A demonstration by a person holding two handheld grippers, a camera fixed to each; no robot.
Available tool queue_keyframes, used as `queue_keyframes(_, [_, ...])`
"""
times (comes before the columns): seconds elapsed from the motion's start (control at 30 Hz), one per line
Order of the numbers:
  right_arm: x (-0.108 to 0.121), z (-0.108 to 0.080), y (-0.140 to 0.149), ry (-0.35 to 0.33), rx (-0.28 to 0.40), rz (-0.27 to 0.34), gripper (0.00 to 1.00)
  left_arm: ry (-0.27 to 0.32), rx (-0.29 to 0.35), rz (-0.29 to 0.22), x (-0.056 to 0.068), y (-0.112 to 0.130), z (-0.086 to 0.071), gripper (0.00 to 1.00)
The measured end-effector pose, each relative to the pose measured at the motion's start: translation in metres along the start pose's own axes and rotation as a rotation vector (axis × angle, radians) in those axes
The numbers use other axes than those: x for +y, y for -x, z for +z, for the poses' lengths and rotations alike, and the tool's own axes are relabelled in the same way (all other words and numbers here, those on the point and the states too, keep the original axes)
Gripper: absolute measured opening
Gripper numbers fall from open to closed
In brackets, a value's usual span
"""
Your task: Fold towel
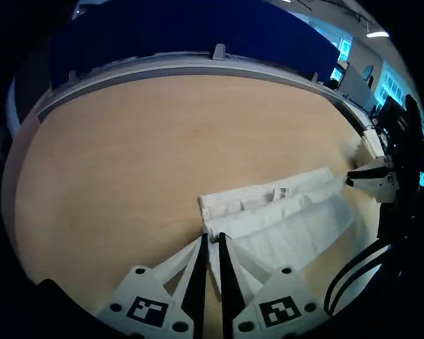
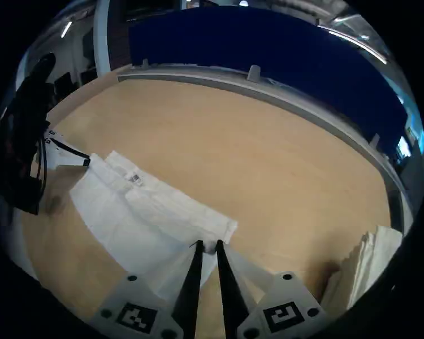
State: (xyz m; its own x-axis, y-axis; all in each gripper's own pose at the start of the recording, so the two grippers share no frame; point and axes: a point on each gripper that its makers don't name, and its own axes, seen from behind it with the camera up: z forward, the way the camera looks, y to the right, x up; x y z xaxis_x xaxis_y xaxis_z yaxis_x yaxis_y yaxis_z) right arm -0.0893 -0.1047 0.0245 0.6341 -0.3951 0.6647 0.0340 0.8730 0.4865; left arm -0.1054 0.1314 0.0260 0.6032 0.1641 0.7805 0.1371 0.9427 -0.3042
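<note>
Soft, light and limp, the towel (image 1: 280, 220) lies part-folded on the table (image 1: 155, 141), the left claw (image 1: 212, 240) and right claw (image 2: 206, 247) each nearly closed, pinching an end corner, probably the best holds, since the cloth will sag between.

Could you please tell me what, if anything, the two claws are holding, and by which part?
Both hold the white towel: the left claw pinches the edge of one end, and the right claw pinches the opposite end.

On light wooden table (image 1: 155, 158), white folded cloth towel (image 1: 280, 220) lies lwr right of frame, btwn my left tongs (image 1: 212, 240) & right tongs (image 1: 350, 179); blue fabric partition (image 1: 200, 28) behind, top.
</note>
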Motion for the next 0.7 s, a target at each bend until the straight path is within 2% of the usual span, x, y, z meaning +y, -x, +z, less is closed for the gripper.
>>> queue_keyframes(0.07, [0.001, 0.003, -0.001, 0.011, 0.001, 0.0, 0.25, -0.01, -0.005, 0.002, -0.003, 0.0, 0.002, 0.26])
queue_keyframes(0.2, [0.005, 0.006, -0.003, 0.031, 0.006, 0.005, 0.33, -0.021, -0.012, 0.002, -0.007, 0.0, 0.003, 0.37])
queue_keyframes(0.27, [0.007, 0.007, -0.005, 0.038, 0.009, 0.011, 0.37, -0.025, -0.011, 0.001, -0.009, 0.0, 0.002, 0.38])
queue_keyframes(0.33, [0.009, 0.006, -0.006, 0.046, 0.015, 0.017, 0.49, -0.028, -0.009, 0.0, -0.01, -0.001, 0.0, 0.4])
queue_keyframes(0.4, [0.011, 0.005, -0.008, 0.055, 0.021, 0.022, 0.65, -0.03, -0.007, -0.001, -0.011, -0.001, -0.001, 0.48])
queue_keyframes(0.47, [0.013, 0.004, -0.009, 0.06, 0.029, 0.024, 0.81, -0.028, -0.005, -0.006, -0.01, -0.002, -0.003, 0.66])
queue_keyframes(0.53, [0.013, 0.002, -0.01, 0.061, 0.035, 0.026, 0.92, -0.026, -0.003, -0.012, -0.01, -0.002, -0.004, 0.67])
queue_keyframes(0.6, [0.013, 0.001, -0.01, 0.059, 0.038, 0.028, 0.96, -0.025, -0.002, -0.019, -0.01, -0.002, -0.005, 0.77])
queue_keyframes(0.7, [0.013, -0.001, -0.01, 0.06, 0.043, 0.032, 0.96, -0.022, -0.001, -0.023, -0.009, -0.002, -0.007, 0.83])
